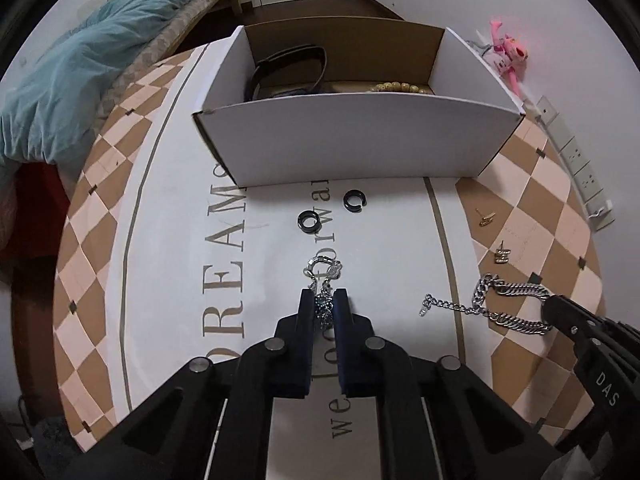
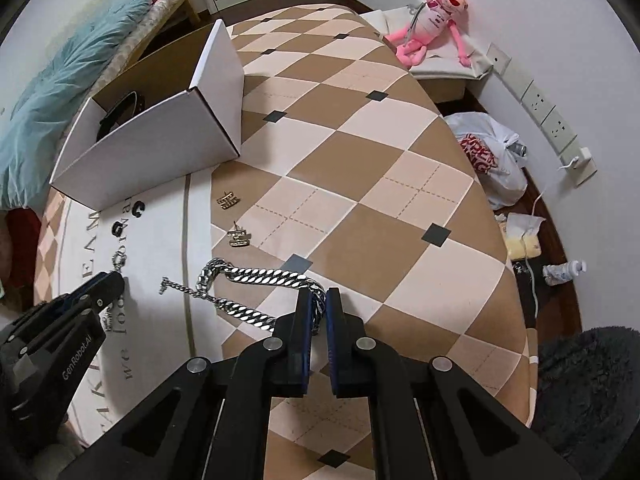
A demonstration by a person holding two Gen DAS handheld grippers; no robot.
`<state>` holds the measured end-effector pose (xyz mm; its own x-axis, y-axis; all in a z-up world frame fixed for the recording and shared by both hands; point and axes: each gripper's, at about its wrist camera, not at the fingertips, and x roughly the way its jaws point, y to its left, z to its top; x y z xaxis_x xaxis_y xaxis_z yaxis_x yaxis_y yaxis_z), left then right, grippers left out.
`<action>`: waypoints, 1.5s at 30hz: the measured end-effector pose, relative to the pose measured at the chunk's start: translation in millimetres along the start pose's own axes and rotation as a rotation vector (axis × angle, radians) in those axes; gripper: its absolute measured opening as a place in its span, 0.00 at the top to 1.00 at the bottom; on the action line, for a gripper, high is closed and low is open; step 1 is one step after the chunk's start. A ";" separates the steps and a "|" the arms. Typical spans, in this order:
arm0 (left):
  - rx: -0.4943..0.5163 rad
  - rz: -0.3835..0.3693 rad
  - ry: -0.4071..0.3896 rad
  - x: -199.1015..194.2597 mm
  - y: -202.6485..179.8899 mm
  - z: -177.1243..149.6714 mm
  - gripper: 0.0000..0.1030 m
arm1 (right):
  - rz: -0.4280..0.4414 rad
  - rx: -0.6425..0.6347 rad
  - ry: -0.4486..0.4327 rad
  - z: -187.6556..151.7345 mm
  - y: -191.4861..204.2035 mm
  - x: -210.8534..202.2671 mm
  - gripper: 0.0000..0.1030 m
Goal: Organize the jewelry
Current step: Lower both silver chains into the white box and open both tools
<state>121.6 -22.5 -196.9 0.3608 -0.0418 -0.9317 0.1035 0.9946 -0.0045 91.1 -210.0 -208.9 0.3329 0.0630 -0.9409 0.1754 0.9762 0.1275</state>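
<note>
Cardboard box [image 1: 360,140]: white, open-topped, taken as the landmark; stood on the checked tabletop [image 2: 360,160].
Already in the box: a dark strap [image 1: 288,68] and a string of pale beads [image 1: 394,87] are seen inside, so part of the sorting is judged done.
Left hand-held gripper [image 1: 323,300]: closed narrowly on a small charm bracelet [image 1: 325,276], which is gripped near its blue ornament, in front of the box and well apart from it.
Right hand-held gripper [image 2: 318,300]: closed narrowly on the heavy silver chain [image 2: 256,280], in front of the box and off to its right; most of the chain is laid on the tabletop.
Black rings: 2 open rings [image 1: 354,200] are left just in front of the box's near wall.
Gold earrings: 2 pieces [image 2: 229,200] are left to the right of the box front.
Progress: roughly 2 items stowed, 2 in the grippers, 4 untouched; the task is judged less than half finished.
Left to do: both held pieces to be carried to the box, then rings and earrings.
</note>
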 end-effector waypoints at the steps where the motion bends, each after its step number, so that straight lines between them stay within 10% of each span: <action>1: -0.004 -0.006 -0.001 -2.1 2.3 -0.9 0.94 | 0.013 -0.002 -0.004 0.8 1.1 -2.8 0.96; 18: -0.138 -0.182 -0.094 -81.4 57.5 10.4 0.94 | 0.221 -0.099 -0.123 30.1 40.0 -87.4 0.96; 31: -0.102 -0.267 -0.222 -138.2 57.6 92.0 0.94 | 0.308 -0.196 -0.254 105.9 73.0 -155.8 0.96; 45: -0.115 -0.295 -0.046 -62.8 57.2 153.0 0.94 | 0.244 -0.230 -0.089 195.1 101.4 -77.0 0.96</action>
<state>246.6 22.6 -83.1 0.3727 -0.3314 -0.8667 0.1053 0.9431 -0.3154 264.0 -156.4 -62.3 0.4203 0.2917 -0.8592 -0.1291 0.9565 0.2616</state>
